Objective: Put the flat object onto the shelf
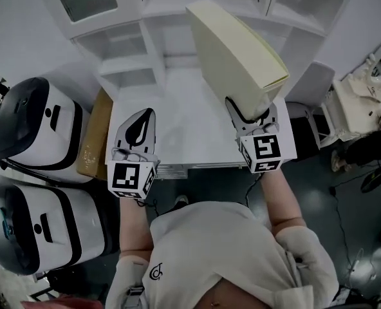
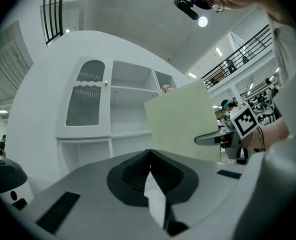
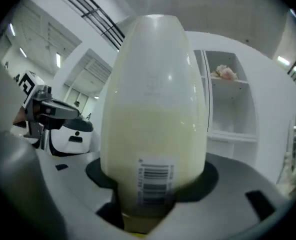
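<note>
The flat object point(image 1: 235, 53) is a pale yellow, book-like slab with a barcode label point(image 3: 153, 181). It stands on edge, tilted, in front of the white shelf unit point(image 1: 158, 50). My right gripper point(image 1: 251, 108) is shut on its near lower end, and the slab fills the right gripper view point(image 3: 155, 109). My left gripper point(image 1: 147, 114) hovers over the white table point(image 1: 190, 140) to the left, shut with nothing in it. In the left gripper view the slab point(image 2: 185, 121) and the right gripper point(image 2: 218, 138) show to the right, in front of the shelf compartments point(image 2: 130, 114).
Two white-and-black machines point(image 1: 39, 131) point(image 1: 42, 227) stand at the left, with a brown box point(image 1: 94, 134) beside the table. A small pinkish item point(image 3: 225, 73) sits on an upper shelf. White furniture point(image 1: 358, 108) stands at the right.
</note>
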The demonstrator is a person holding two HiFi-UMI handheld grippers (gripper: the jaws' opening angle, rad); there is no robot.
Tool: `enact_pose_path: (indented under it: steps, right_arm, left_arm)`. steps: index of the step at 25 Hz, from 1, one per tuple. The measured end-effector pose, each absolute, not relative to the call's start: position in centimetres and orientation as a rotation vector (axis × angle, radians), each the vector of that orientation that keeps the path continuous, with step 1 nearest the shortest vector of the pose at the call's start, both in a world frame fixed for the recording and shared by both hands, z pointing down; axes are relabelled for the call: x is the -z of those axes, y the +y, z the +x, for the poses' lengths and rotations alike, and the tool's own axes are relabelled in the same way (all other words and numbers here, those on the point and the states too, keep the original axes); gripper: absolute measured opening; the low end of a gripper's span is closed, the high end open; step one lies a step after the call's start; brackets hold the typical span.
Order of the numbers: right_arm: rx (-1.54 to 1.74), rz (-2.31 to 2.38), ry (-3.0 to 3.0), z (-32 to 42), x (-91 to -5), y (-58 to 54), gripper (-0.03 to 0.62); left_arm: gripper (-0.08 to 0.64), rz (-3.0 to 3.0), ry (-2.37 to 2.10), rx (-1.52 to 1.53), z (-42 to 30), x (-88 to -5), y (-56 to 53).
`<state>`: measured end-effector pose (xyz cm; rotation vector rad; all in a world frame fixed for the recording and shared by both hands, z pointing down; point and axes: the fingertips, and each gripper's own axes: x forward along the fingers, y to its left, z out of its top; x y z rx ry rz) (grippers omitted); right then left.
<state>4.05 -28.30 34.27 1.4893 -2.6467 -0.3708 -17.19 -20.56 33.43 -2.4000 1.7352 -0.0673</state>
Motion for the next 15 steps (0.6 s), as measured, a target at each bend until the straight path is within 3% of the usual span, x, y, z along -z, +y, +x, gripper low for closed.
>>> enact_pose_path:
  steps: [15]
  right_arm:
    - [1.097, 1.594, -1.700, -0.4, -23.1, -31.7, 0.285]
  left_arm:
    - [0.014, -2.552, 1.525, 0.032, -23.7, -34.0, -23.9]
